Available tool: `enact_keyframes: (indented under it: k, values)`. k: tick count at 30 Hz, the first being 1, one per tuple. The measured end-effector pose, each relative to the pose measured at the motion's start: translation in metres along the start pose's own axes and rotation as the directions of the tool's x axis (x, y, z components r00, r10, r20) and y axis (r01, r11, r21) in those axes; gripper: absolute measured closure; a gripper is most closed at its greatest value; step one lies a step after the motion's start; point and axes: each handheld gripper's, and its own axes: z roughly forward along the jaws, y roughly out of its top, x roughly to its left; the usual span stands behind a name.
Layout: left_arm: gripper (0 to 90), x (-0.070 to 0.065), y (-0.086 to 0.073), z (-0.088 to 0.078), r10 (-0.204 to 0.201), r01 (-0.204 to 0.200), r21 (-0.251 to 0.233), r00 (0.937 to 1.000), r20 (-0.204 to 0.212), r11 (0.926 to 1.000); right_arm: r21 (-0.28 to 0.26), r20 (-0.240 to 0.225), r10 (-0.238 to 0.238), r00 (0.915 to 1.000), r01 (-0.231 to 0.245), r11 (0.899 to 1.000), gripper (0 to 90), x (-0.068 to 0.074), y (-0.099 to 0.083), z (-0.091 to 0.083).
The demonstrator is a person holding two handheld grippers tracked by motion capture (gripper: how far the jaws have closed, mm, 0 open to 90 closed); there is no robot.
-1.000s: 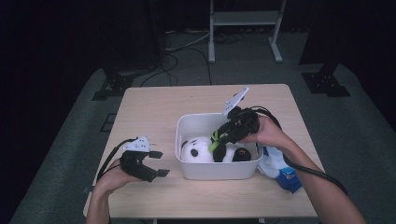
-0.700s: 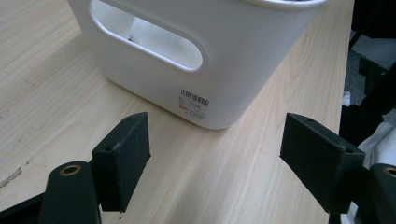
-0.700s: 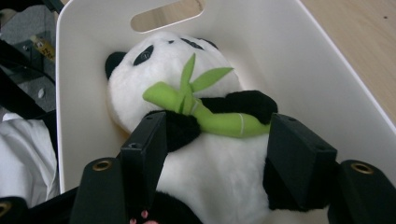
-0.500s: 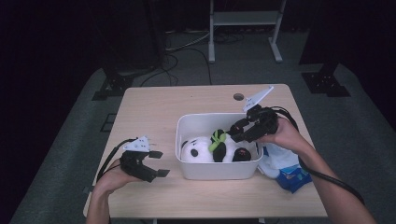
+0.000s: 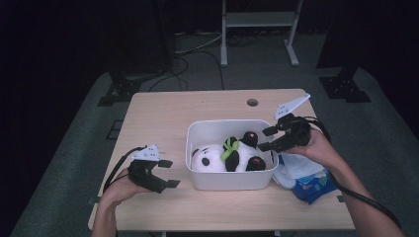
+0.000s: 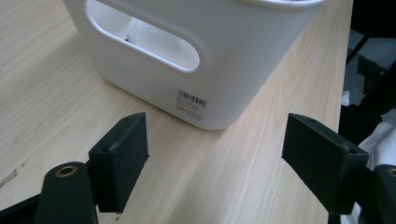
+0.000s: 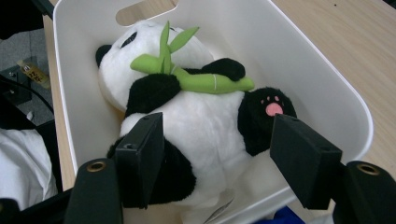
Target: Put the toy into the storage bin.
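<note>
Right claw at the bin's right rim, jaws wide, just been opening, empty. Panda lies inside the bin. Left claw open, idle. Withdraw clear of the rim, avoiding the tissue pack.

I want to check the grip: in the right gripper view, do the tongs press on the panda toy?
No. The right tongs stand open, and the panda toy lies loose in the white bin.
</note>
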Motion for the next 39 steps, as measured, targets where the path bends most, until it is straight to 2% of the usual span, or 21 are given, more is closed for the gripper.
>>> enact_keyframes:
  k: [10,22,25,29,39]
  values:
    - [21.1,0.001,-0.003,-0.001,-0.014,0.014,0.001,0.9999,-0.007,0.9999,-0.023,0.02,0.039,0.9991,-0.038,0.999,31.8,-0.003,-0.021,-0.009]
    - [20.9,0.001,-0.004,0.0,-0.009,0.009,0.005,0.9998,-0.018,1.0,-0.054,0.042,0.089,0.9951,-0.087,0.995,30.6,-0.004,-0.05,-0.018]
    - [20.4,0.001,-0.004,0.0,-0.012,0.013,0.008,0.9997,-0.02,0.9999,-0.083,0.03,0.113,0.9932,-0.11,0.99,29.9,-0.006,-0.057,-0.021]
    - [20.3,0.001,-0.004,-0.001,-0.013,0.013,0.003,0.9996,-0.023,0.9999,-0.113,0.038,0.111,0.9931,-0.106,0.988,30.3,-0.003,-0.063,-0.026]
    - [20.0,0.001,-0.004,0.0,-0.013,0.013,0.005,0.9997,-0.022,0.9999,-0.102,0.062,0.147,0.9872,-0.14,0.985,30.1,-0.002,-0.085,-0.035]
